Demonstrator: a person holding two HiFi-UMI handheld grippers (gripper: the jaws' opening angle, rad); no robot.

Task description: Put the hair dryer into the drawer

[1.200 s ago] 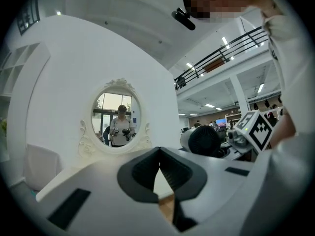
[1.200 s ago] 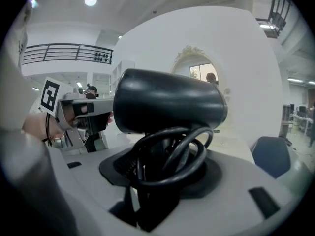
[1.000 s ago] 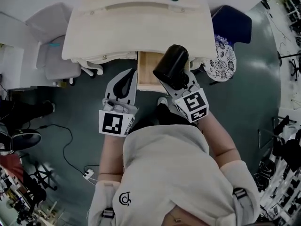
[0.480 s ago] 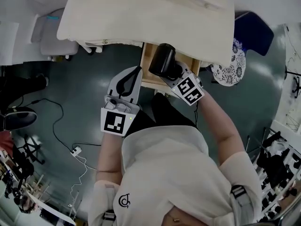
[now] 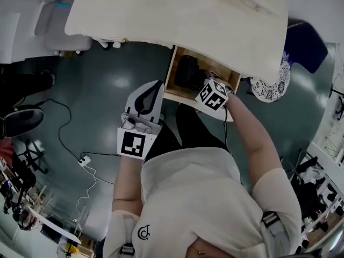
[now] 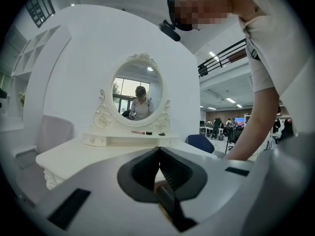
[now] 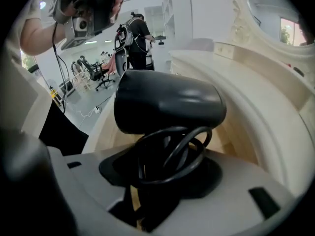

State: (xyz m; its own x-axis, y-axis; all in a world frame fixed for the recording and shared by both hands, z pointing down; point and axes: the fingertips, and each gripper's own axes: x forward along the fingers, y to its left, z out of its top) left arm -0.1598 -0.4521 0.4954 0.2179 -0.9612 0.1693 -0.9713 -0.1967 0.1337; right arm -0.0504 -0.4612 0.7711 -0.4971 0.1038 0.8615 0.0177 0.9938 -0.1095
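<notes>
The black hair dryer [image 5: 188,71] hangs inside the open wooden drawer [image 5: 173,85] under the white dressing table [image 5: 161,15]. My right gripper [image 5: 201,85] points steeply down and is shut on its handle, below the marker cube. In the right gripper view the hair dryer's barrel [image 7: 167,104] lies crosswise just past the right gripper [image 7: 165,176], and the coiled black cord [image 7: 172,154] is bunched between the jaws. My left gripper [image 5: 157,86] is left of the drawer's front, shut and holding nothing. In the left gripper view the left gripper [image 6: 158,151] faces the table.
An oval mirror [image 6: 137,92] stands on the dressing table with small cosmetics [image 6: 147,132] below it. A grey chair [image 5: 59,31] is at the table's left. A blue chair [image 5: 306,47] and a patterned cushion [image 5: 269,87] are at its right. A cable [image 5: 80,160] lies on the floor.
My right gripper has come down with the hair dryer, from in front of the table's edge into the open drawer, and tipped downward. The left gripper has sunk a little.
</notes>
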